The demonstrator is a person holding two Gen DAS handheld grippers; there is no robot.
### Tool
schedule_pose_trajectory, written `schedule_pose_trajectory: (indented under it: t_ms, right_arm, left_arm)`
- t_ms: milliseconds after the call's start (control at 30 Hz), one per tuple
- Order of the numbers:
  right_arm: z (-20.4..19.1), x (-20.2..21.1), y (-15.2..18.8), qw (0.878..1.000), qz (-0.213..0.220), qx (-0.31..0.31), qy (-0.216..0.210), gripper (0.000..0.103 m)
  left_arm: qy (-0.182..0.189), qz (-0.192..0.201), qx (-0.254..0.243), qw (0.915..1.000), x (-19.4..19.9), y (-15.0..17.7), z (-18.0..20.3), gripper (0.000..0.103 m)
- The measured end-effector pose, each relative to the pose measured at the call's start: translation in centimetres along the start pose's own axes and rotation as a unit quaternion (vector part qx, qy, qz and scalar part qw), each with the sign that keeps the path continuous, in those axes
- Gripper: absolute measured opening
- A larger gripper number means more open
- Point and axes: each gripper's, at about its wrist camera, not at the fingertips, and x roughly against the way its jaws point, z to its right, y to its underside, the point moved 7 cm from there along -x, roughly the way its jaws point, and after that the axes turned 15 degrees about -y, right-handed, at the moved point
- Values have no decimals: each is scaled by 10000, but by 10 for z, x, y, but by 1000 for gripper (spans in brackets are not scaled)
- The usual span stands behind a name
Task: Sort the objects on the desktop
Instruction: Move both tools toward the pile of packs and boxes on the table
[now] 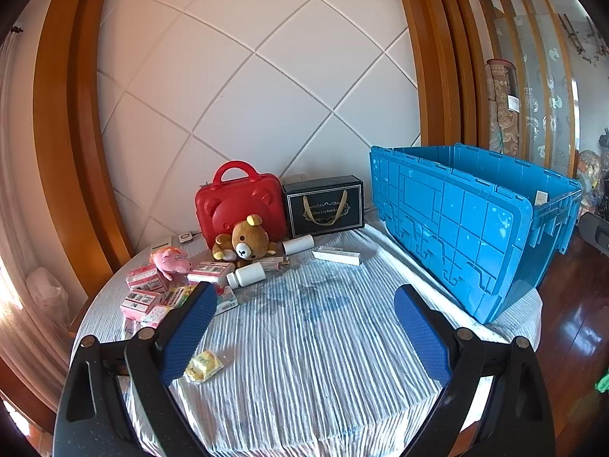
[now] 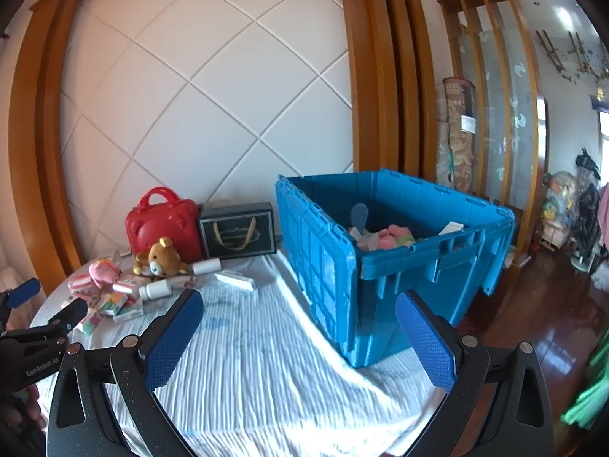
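Left wrist view: the left gripper [image 1: 304, 327] stands with its jaws spread wide and nothing between them, hanging over the striped cloth [image 1: 323, 342] of the table. The loose items lie ahead and to its left: pink boxes [image 1: 146, 289], a white bottle [image 1: 246, 275] lying on its side with its long axis running left to right, a pink plush toy [image 1: 171, 261], a teddy bear [image 1: 245, 240], and a small yellow packet [image 1: 203, 366] just beside the left finger. The blue crate [image 1: 468, 228] sits ahead to the right, well apart from the pile. A red case [image 1: 239, 205] and a black gift box [image 1: 323, 205] stand against the wall. Right wrist view: the right gripper [image 2: 300, 342] is likewise spread wide and empty, its right finger near the crate's near corner; the crate [image 2: 342, 274] already holds some pink and pale items. The pile lies far to its left, where the other gripper [image 2: 45, 304] shows at the frame edge. Judgement: the left gripper is the nearer to the remaining pile, the right the nearer to the crate.
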Motion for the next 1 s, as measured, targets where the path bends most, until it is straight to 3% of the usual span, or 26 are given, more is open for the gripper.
schedule_pose_trajectory:
  t_ms: [567, 1000]
  right_arm:
    - [16, -8, 8, 9995, -138, 75, -262, 103]
    - [2, -49, 19, 9946, -441, 367, -867, 103]
  left_arm:
    - [82, -153, 3, 9999, -5, 14, 22, 95]
    - [-311, -389, 121, 9987, -38, 30, 1, 95]
